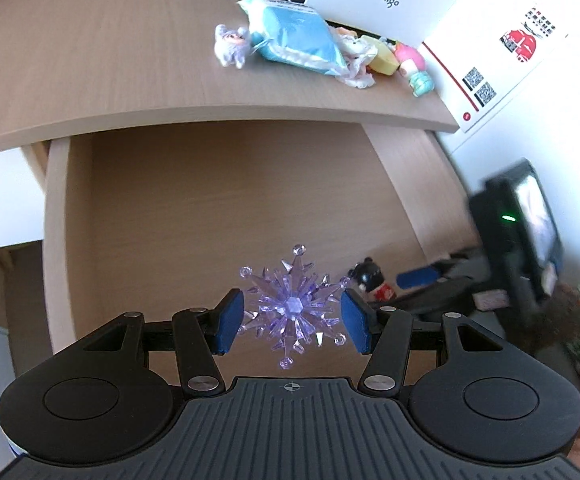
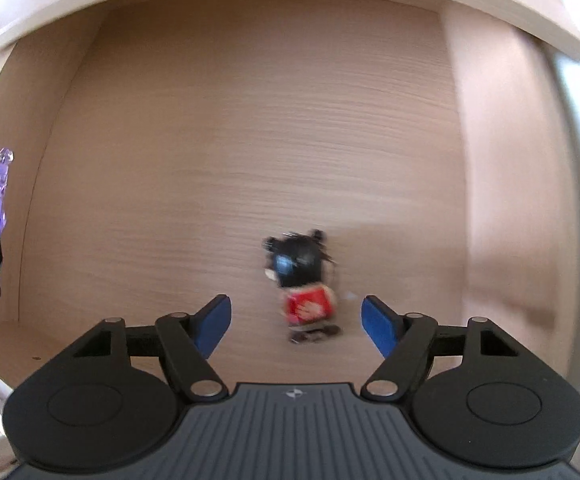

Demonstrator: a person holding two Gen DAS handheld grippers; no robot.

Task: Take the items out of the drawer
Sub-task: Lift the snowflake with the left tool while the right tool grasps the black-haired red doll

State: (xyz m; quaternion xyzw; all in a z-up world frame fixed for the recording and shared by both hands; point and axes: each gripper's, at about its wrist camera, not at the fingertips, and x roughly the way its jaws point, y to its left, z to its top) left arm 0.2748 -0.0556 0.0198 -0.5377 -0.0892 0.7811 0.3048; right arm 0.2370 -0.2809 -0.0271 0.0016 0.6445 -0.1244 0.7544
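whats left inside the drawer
Only a small doll with black hair and a red top lies on the drawer floor, between the right hand-held gripper's open jaws. The front strip under both hand-held grippers is hidden.

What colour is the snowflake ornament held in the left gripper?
Translucent purple, clearest in the left wrist view: snowflake ornament between the left gripper pads.

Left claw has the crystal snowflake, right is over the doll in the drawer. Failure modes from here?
1. The purple snowflake sits in the left claw by thin spikes; it could twist or slip.
2. The right claw is open around the small doll; closing off-centre may topple it.
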